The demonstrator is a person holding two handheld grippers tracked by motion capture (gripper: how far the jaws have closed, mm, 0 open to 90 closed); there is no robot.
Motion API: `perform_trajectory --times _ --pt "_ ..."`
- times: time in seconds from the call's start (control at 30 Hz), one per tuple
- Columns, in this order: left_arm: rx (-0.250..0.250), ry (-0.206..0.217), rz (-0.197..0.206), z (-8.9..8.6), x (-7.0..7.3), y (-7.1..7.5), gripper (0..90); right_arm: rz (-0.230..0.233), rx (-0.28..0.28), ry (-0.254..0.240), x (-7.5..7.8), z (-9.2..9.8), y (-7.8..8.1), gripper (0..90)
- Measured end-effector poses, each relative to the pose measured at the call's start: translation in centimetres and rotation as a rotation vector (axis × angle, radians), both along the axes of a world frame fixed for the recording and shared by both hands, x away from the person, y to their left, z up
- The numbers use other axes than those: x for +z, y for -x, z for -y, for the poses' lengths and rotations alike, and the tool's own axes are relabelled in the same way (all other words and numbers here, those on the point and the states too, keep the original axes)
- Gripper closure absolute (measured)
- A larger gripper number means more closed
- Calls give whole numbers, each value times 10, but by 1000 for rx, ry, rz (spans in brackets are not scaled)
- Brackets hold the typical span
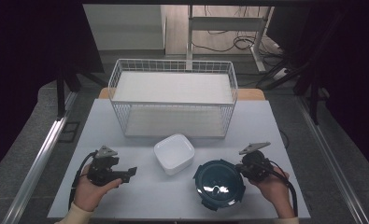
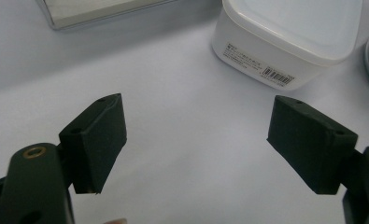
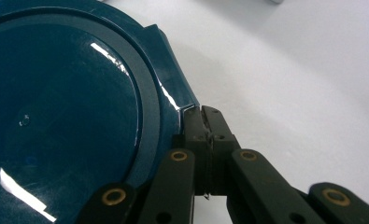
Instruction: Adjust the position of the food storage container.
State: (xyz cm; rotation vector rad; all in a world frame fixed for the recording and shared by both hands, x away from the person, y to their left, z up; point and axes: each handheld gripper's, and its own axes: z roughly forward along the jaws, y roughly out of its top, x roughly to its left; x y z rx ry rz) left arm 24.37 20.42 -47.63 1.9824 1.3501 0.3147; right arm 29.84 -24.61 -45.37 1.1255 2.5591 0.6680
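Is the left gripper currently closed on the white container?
No, the left gripper is wide open over bare table, short of the white container.

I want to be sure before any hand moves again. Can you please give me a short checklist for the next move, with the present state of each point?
1. Left gripper open and holding nothing: ok, its jaws stand wide apart over bare table.
2. White container in reach ahead of the left gripper: ok, it stands upright, just beyond the jaws.
3. Right gripper open: not ok, its jaws are pressed together.
4. Right gripper gripping the dark blue lid: cannot tell; the shut jaws sit at the lid's edge tab, maybe only beside it.
5. Wire basket free to take things: ok, nothing lies in it.
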Motion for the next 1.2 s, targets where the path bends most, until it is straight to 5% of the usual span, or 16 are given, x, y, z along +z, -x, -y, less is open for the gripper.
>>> perform_trajectory --times 1.2 --pt "-22 -11 -19 7 -6 -1 192 73 167 -5 -7 -61 5 900"
